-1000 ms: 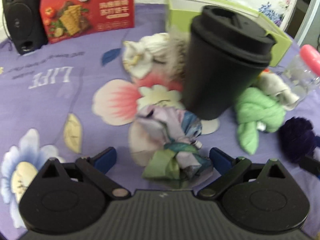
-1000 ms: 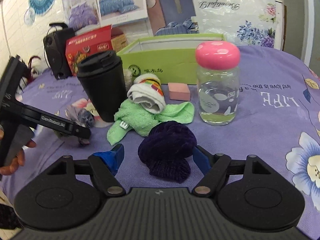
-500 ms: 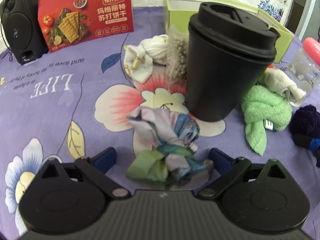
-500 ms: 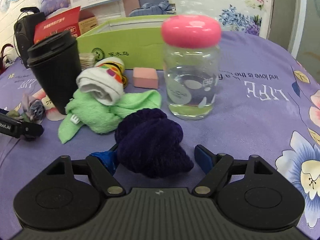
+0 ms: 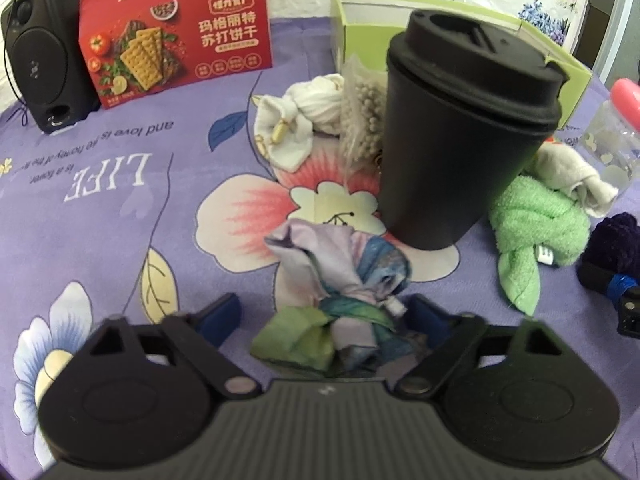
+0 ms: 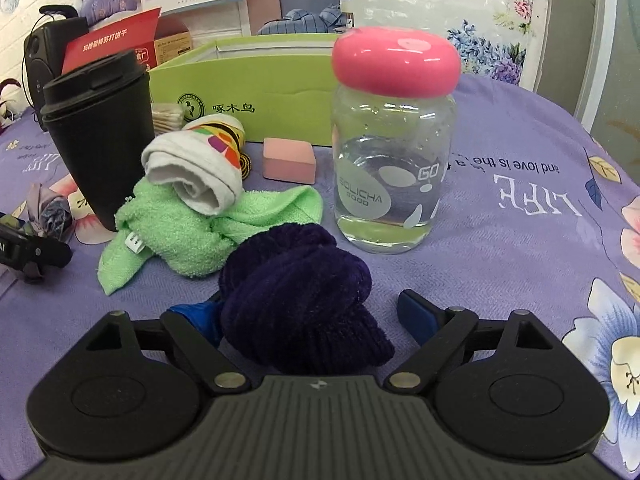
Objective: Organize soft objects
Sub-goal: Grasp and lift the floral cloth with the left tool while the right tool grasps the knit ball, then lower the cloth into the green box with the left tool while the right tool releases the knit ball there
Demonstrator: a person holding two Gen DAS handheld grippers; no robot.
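Note:
My left gripper (image 5: 324, 314) is open around a crumpled multicoloured silk cloth (image 5: 344, 280) lying on the purple flowered tablecloth; the right blue pad touches it, the left pad stands apart. My right gripper (image 6: 308, 312) is open around a dark purple knitted bundle (image 6: 300, 292); the left pad touches it. A knotted green towel (image 6: 188, 232) with a rolled white sock (image 6: 196, 176) on top lies just left of it. A white knotted cloth (image 5: 300, 116) lies further back in the left wrist view.
A black lidded cup (image 5: 464, 128) stands right behind the silk cloth. A glass jar with a pink lid (image 6: 392, 152), a pink block (image 6: 288, 160) and a green open box (image 6: 256, 96) are behind the purple bundle. A red cracker box (image 5: 176, 36), a speaker (image 5: 40, 52) and a bead bag (image 5: 364, 116) stand further back.
Both grippers have moved forward over their cloths, which now sit deeper between the fingers. The right view has swung right, toward the jar. The jaws remain open.

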